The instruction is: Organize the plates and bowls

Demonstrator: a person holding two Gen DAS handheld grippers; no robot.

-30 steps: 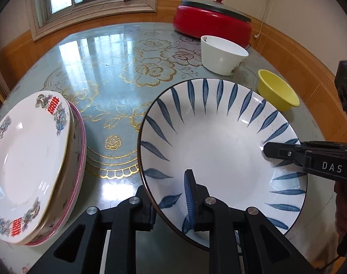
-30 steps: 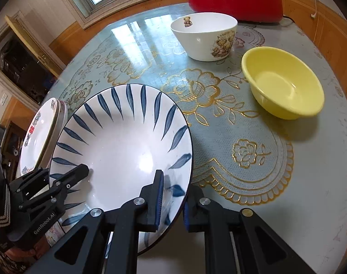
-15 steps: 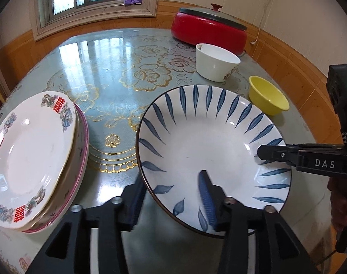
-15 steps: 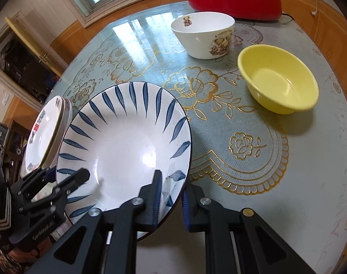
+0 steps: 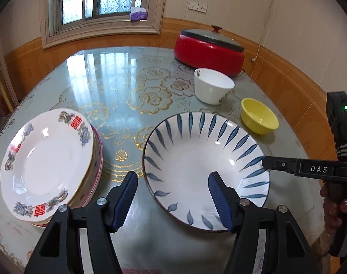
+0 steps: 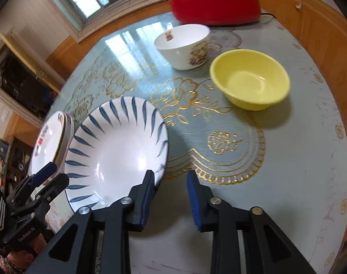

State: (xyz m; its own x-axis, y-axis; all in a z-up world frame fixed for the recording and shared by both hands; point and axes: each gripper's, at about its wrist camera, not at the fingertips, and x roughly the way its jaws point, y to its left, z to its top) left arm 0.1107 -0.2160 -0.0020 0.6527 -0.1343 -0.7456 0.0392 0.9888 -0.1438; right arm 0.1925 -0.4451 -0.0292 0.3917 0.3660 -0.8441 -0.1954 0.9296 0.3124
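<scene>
Both grippers' jaws are opening, gripping nothing: the left gripper [image 5: 171, 202] and right gripper [image 6: 170, 199] straddle opposite rims of the plate [image 5: 196, 159], apparently set down on the tabletop [image 5: 118, 96].

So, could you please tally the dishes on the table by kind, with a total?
Bowls: 2, a white bowl and a yellow bowl.
Blue-leaf plate: 1.
Stacked plates: at least 2, a floral white one on top and a pink-rimmed one under it; any between are hard to tell apart.
Red electric pot: 1.
Total: at least 6.
</scene>
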